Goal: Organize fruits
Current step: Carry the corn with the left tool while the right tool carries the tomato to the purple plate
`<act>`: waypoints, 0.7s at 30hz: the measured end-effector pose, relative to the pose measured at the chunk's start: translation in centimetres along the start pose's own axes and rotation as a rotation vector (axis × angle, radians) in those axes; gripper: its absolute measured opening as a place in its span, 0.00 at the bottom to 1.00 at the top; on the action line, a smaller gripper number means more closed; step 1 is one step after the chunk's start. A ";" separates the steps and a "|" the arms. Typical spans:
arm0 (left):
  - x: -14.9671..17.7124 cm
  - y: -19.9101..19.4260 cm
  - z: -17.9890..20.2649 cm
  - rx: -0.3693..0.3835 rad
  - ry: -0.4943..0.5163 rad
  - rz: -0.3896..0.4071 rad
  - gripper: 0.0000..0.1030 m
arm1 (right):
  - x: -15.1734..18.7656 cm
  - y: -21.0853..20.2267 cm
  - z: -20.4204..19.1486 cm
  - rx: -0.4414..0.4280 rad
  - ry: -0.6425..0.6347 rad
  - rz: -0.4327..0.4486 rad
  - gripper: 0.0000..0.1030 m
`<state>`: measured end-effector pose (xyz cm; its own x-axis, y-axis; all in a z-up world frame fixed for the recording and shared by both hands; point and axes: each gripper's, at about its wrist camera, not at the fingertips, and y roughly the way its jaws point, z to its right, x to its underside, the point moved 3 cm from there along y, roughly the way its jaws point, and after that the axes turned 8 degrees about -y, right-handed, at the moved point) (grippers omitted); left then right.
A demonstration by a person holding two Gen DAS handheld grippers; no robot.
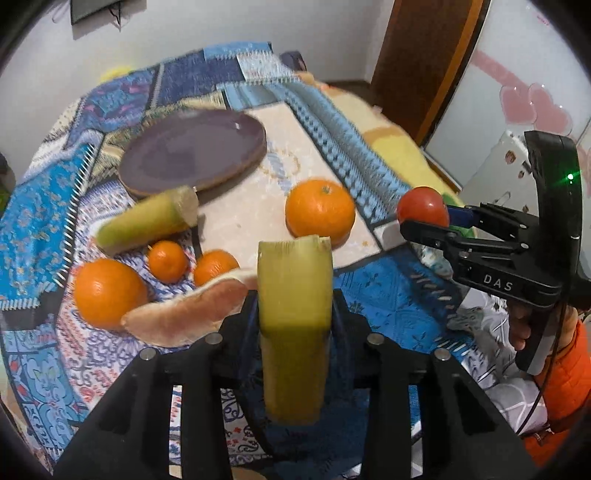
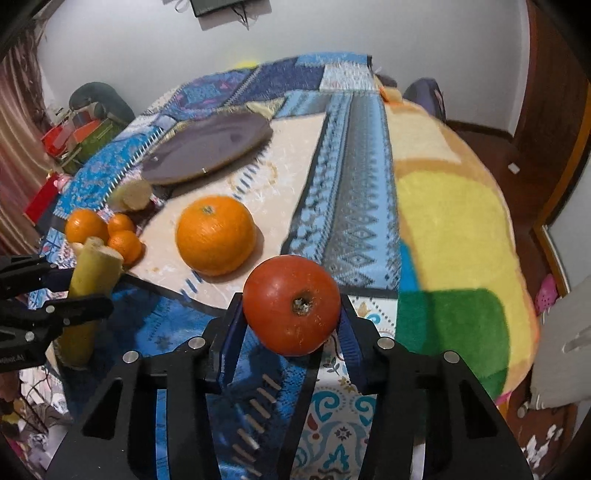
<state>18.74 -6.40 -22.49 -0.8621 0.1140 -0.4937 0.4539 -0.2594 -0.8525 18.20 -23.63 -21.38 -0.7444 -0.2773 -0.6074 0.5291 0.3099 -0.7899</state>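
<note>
Red tomato (image 2: 291, 310) and upright green-yellow cane piece (image 1: 293, 325) held aloft — oranges (image 1: 319, 212) lie below.

Bedroom, white walls, bed under patchwork blanket.
White wall (image 2: 332, 33); dark wall-mounted screen (image 2: 225, 5); brown wooden door (image 1: 424, 55); dark floor (image 2: 480, 133); bed with blue patchwork blanket (image 2: 354, 155); striped curtain (image 2: 18, 129) at left.

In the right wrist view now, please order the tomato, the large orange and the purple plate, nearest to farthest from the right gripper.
1. tomato: held in the right gripper.
2. large orange: ahead, slightly left.
3. purple plate: farthest, behind the orange.
</note>
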 end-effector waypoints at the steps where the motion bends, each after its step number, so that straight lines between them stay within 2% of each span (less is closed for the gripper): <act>1: -0.1 -0.5 0.0 0.004 -0.002 0.015 0.36 | -0.2 -0.4 -0.1 0.001 -0.002 0.010 0.43; 9: -1.9 -4.5 -0.5 0.010 -0.033 0.129 0.35 | -3.4 -3.8 -1.9 0.016 -0.049 0.126 0.43; 21: -5.5 -9.5 -3.4 -0.025 -0.105 0.316 0.35 | -7.4 -5.5 -4.2 0.028 -0.119 0.238 0.43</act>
<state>19.91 -1.33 -12.27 -0.6961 -0.0680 -0.7147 0.7065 -0.2423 -0.6650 19.12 -19.46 -12.17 -0.5457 -0.3047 -0.7806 0.6958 0.3544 -0.6247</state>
